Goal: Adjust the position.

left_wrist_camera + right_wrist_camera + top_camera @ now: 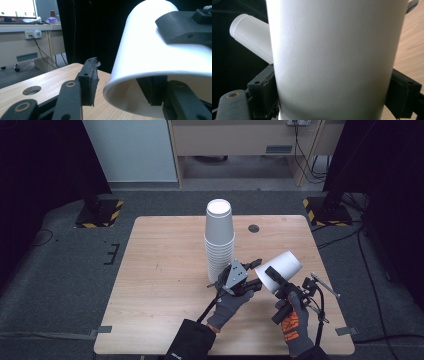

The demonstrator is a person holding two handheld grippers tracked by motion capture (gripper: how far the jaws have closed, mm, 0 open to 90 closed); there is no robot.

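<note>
Right gripper is pinching a white paper cup by its sides, tilted over the table. Left gripper sits spread, one jaw poking inside the cup's rim. Cup stack stands just behind it.

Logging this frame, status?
Right gripper shut on single white paper cup, tilted. Left gripper open at cup's rim. Tall white cup stack upright behind.

A plain white paper cup is sitting clamped between the right gripper's two black jaws. Behind it, a tall stack of white paper cups is slanting across, with the light wooden table alongside.
</note>
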